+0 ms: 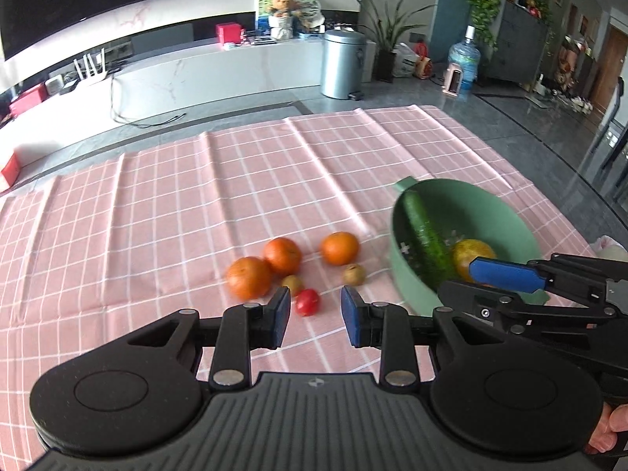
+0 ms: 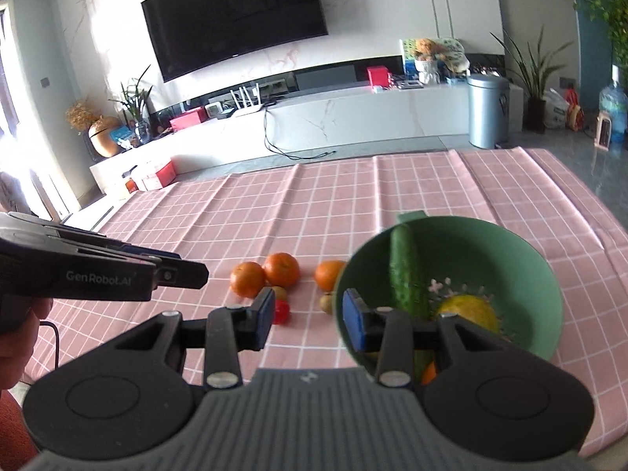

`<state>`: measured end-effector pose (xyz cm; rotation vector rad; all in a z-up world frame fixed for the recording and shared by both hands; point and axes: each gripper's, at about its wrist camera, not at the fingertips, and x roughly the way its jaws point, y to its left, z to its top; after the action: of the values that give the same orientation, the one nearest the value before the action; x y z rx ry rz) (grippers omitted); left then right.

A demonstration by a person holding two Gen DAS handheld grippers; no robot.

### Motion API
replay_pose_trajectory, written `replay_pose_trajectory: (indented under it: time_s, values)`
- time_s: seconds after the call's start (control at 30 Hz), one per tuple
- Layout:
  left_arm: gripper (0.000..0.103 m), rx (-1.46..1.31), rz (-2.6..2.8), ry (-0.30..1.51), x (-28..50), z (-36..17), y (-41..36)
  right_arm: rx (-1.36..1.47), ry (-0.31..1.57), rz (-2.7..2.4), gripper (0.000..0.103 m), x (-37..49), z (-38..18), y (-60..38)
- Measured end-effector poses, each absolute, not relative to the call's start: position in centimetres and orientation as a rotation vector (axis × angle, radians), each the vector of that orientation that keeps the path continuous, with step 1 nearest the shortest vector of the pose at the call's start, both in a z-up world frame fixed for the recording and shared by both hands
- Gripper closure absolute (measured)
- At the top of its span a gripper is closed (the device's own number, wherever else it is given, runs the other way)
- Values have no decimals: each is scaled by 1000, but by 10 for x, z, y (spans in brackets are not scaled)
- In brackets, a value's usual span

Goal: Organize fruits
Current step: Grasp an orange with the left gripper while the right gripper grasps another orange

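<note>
A green bowl on the pink checked cloth holds a cucumber and a yellow fruit. Left of it lie three oranges, two small brown fruits and a small red tomato. My left gripper is open and empty, just before the tomato. My right gripper is open and empty, its right finger over the bowl's near rim; it also shows in the left wrist view.
The cloth covers the table, whose far edge faces a white TV bench. A metal bin and a water bottle stand on the floor beyond.
</note>
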<state>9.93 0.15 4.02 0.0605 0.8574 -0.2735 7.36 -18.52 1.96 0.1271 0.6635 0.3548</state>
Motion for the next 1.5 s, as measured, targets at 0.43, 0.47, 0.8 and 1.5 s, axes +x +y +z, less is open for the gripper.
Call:
replay_pose_trajectory:
  time_s: [0.43,0.47,0.8,1.5]
  values:
    - [56,-7,-248,874,122,10,38,-10,680,406,68,103,2,-135]
    - [55,-15,-245,883,127,6,40,-27,681,403,68,107,-1,-133]
    - [46,-122,-220,954,169,-36,54,-137,708,407,68,147,-29,-107]
    - [52,-211,-211,930,191,-52,70,-222,709,430,59,180,-54,-86]
